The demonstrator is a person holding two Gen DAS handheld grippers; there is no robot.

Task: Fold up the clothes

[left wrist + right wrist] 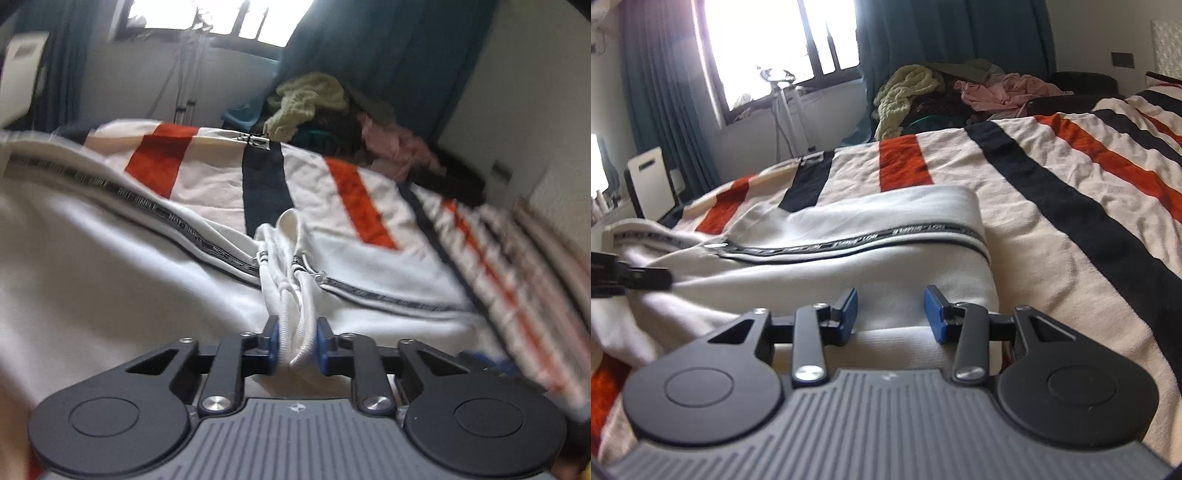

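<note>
One white garment (820, 266), spread on striped bedspread (1071, 192). Left gripper (297, 345): jaws clamped on bunched hem, likely to lift for folding. Right gripper (890, 314): jaws apart, over garment's near edge, holding nothing.

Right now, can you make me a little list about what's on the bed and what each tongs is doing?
bed cover: striped blanket, cream with red and black bands
clothing: white garment with a black lettered tape, lying on the blanket
left tongs: shut on a bunched part of the white garment
right tongs: open, holding nothing, just over the garment
background: clothes pile past the bed, teal curtains, bright window
</note>
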